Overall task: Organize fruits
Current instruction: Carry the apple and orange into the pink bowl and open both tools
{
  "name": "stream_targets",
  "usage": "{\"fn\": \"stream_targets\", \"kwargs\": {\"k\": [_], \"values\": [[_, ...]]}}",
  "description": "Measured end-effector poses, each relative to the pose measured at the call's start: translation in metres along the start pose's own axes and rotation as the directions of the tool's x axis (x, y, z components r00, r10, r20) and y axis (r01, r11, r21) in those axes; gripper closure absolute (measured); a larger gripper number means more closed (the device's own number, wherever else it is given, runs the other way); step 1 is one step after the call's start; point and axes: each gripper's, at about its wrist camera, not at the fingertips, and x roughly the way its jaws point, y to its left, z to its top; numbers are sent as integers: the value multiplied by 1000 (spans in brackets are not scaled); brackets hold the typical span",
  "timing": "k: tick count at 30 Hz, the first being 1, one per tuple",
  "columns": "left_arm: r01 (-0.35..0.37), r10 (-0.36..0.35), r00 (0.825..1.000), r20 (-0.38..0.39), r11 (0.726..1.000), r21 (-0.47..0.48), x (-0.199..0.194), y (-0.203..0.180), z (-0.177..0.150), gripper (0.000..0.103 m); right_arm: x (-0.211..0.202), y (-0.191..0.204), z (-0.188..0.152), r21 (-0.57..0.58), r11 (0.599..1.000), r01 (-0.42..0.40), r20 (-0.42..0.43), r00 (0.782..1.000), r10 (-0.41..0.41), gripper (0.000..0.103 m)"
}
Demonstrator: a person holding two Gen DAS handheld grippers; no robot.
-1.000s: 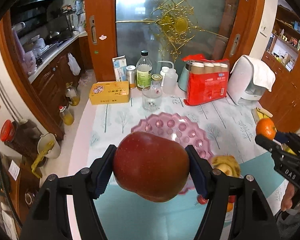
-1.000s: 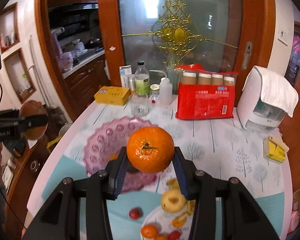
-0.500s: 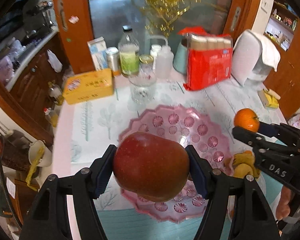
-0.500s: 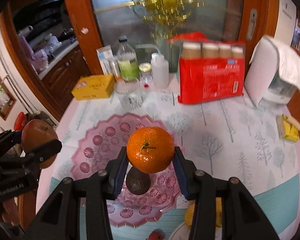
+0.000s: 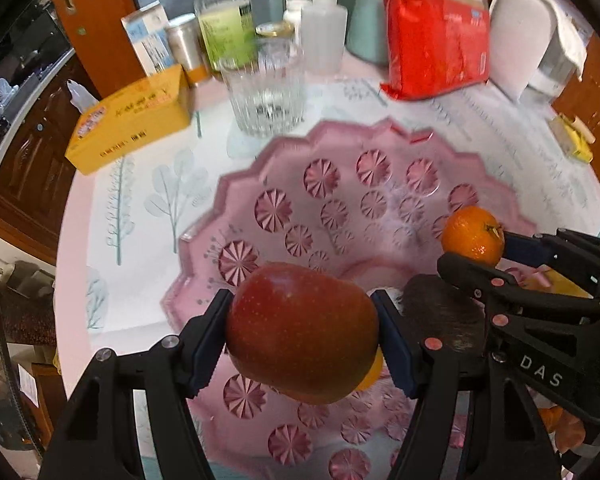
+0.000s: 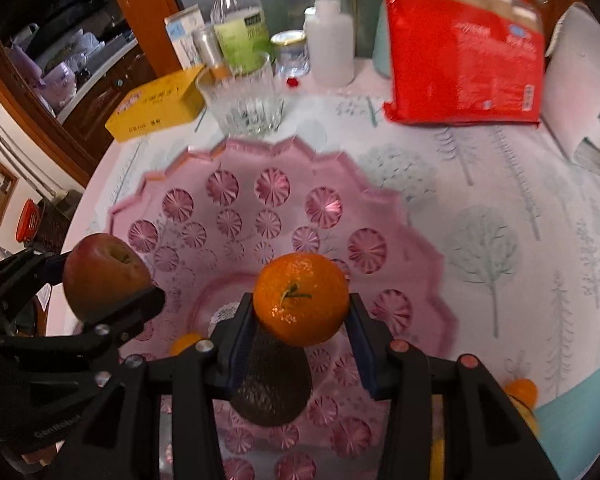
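Nearest in the left wrist view, the left gripper [image 5: 302, 330] has its blue pads pressed on both sides of a red apple [image 5: 302, 330], which hides most of the near middle of the pink plate [image 5: 204, 240] beneath it. A sliver of something orange-yellow [image 5: 373, 370] peeks out behind the apple's lower right edge; it may be a small fruit, but too little shows to tell. In the right wrist view the right gripper [image 6: 302, 312] clamps an orange [image 6: 302, 298] narrowly between its fingers, stem toward the camera, above the plate's centre. A dark, rough-skinned fruit [image 6: 272, 384] lies on the plate directly below, partly covered by the orange and the fingers. At that view's right edge, orange and yellow fruit [image 6: 520, 394] on the table are cut off by the gripper body. Farther off, beyond the plate's scalloped far rim, stand a ribbed glass [image 5: 266, 88], a yellow box [image 5: 134, 118] to the left and a red package [image 5: 436, 40] to the right, all blurred, with bottles behind them cropped at the top.
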Motion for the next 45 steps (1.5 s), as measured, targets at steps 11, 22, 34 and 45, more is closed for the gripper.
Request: {"fn": "stream_targets", "kwargs": {"k": [11, 22, 34, 45], "values": [[3, -2, 1000, -13, 998, 69, 22, -5, 0, 35, 23, 2, 1, -71, 997, 5, -2, 1000, -5, 57], [64, -63, 998, -14, 994, 84, 12, -4, -8, 24, 18, 1, 0, -99, 994, -48, -11, 999, 47, 55], [18, -23, 998, 58, 997, 72, -33, -1, -12, 21, -16, 8, -9, -82, 993, -80, 37, 996, 84, 51], [-7, 1, 996, 86, 998, 67, -78, -10, -35, 19, -56, 12, -35, -81, 995, -60, 51, 997, 64, 51]]}}
